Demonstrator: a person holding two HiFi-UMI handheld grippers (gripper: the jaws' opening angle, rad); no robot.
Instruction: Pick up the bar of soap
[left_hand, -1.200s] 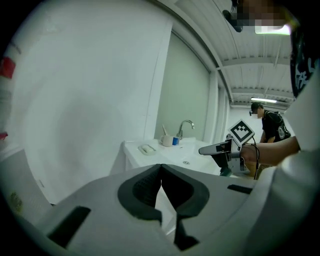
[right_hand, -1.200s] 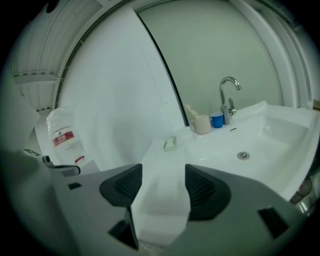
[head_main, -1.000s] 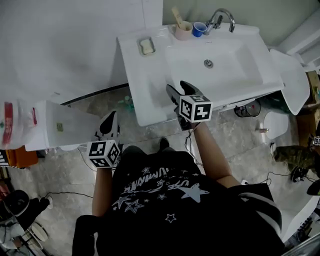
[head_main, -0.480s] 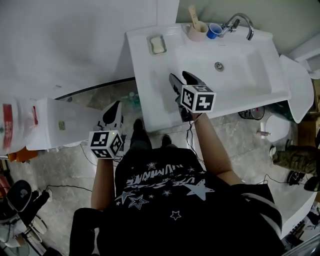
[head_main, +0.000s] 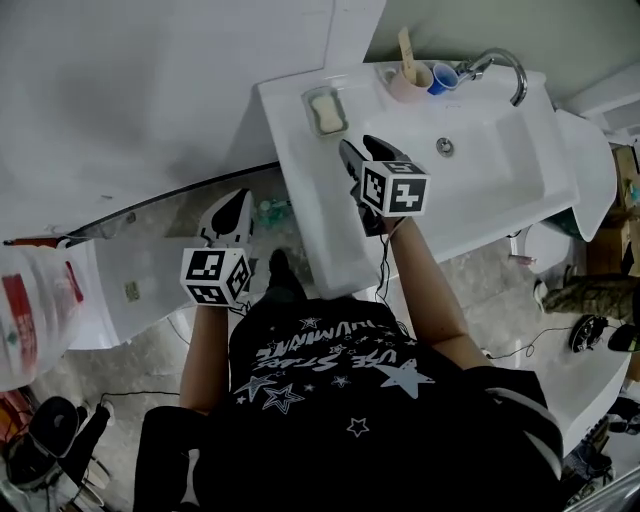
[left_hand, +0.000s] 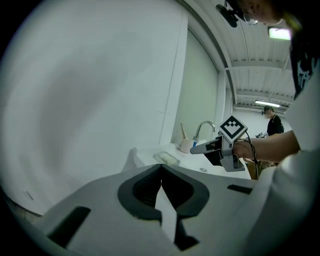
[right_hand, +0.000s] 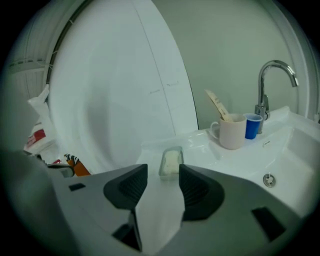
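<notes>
A pale yellow bar of soap lies in a clear dish on the back left corner of the white sink. My right gripper hovers over the sink's left rim, a short way in front of the dish. In the right gripper view the soap sits straight ahead, past the right gripper; its jaws are closing with nothing between them. My left gripper hangs left of the sink, over the floor. In the left gripper view the left gripper is shut and empty.
A pink mug with a stick in it, a blue cup and the faucet stand along the sink's back edge. The drain is in the basin. A white wall panel lies left of the sink.
The right gripper has moved nearer to the soap dish, and its jaws look a little narrower. The left gripper has stayed beside the sink, shut.
</notes>
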